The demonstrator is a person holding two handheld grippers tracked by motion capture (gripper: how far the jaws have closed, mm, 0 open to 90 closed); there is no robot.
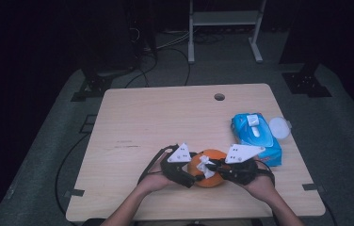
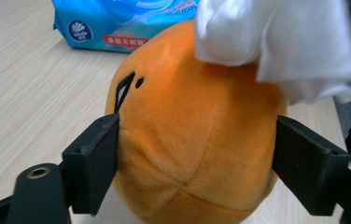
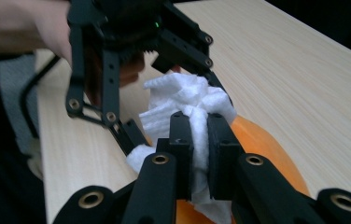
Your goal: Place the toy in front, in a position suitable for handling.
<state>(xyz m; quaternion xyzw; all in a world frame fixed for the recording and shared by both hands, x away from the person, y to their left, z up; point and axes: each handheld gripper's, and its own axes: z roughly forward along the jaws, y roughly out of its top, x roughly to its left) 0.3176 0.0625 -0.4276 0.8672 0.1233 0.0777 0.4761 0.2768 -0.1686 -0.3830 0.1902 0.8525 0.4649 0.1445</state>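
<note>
Orange plush toy (image 2: 197, 135) clamped in left tongs (image 2: 197, 163), right tongs (image 3: 200, 140) pinching white wipe (image 3: 183, 100) – atop it

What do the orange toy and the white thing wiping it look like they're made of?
Orange toy: plush fabric, apparently; short matte fuzz, stitched seams.
White wipe: soft non-woven cloth or tissue, judging by its crumpled, faintly dimpled, matte folds.

Beyond our right tongs we see a blue wipes pack (image 1: 256, 138), a round white lid (image 1: 278, 127) touching its far edge.
</note>
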